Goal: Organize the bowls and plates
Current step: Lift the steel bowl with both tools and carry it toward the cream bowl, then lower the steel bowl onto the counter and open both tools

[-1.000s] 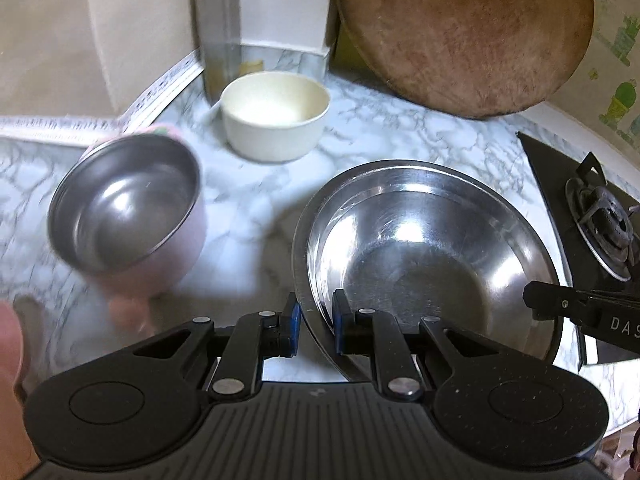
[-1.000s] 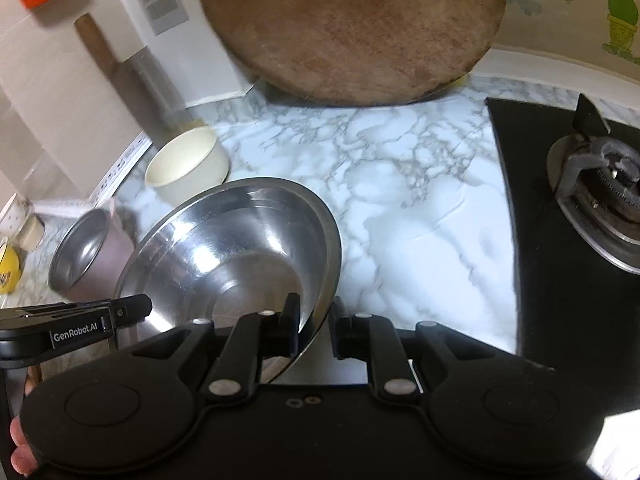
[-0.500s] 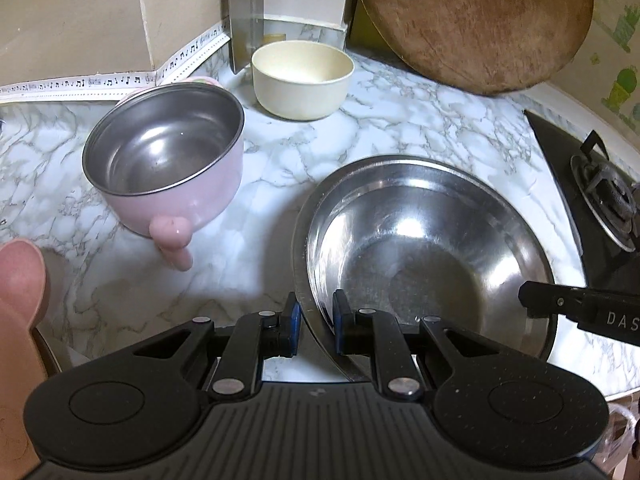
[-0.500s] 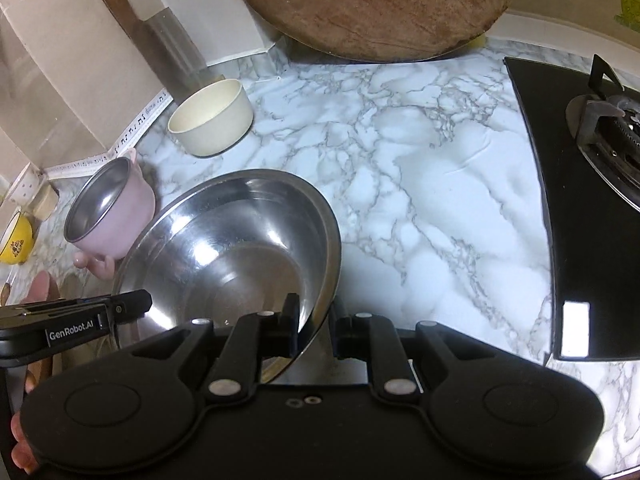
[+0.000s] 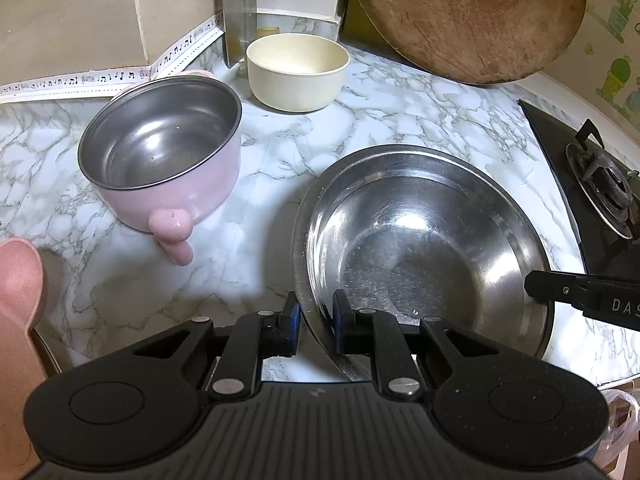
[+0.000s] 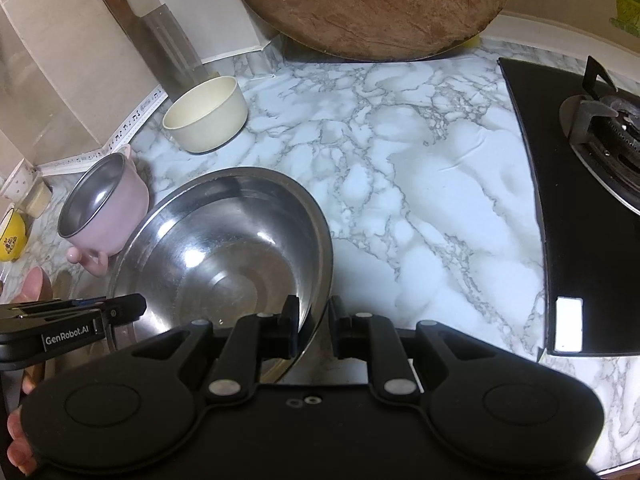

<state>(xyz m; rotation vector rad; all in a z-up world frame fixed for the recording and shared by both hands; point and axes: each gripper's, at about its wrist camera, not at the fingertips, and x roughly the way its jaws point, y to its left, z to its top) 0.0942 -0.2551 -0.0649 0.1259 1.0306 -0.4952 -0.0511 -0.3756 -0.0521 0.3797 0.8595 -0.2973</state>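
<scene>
A large steel bowl (image 5: 420, 256) (image 6: 224, 248) is held over the marble counter by both grippers. My left gripper (image 5: 316, 312) is shut on its near-left rim; it also shows in the right wrist view (image 6: 120, 308). My right gripper (image 6: 314, 318) is shut on its right rim; its tip shows in the left wrist view (image 5: 536, 286). A pink pot (image 5: 168, 164) (image 6: 104, 208) with a steel inside stands left of the bowl. A cream bowl (image 5: 296, 72) (image 6: 206, 114) stands behind it near the wall.
A round wooden board (image 5: 468, 16) (image 6: 372, 4) leans on the back wall. A black gas stove (image 5: 596, 184) (image 6: 588, 184) is on the right. A cleaver (image 6: 148, 36) leans at the back left. A yellow cup (image 6: 12, 236) stands far left.
Both grippers have drawn back with the steel bowl held in them. The pink pot and cream bowl now sit farther from the wall corner in view.
</scene>
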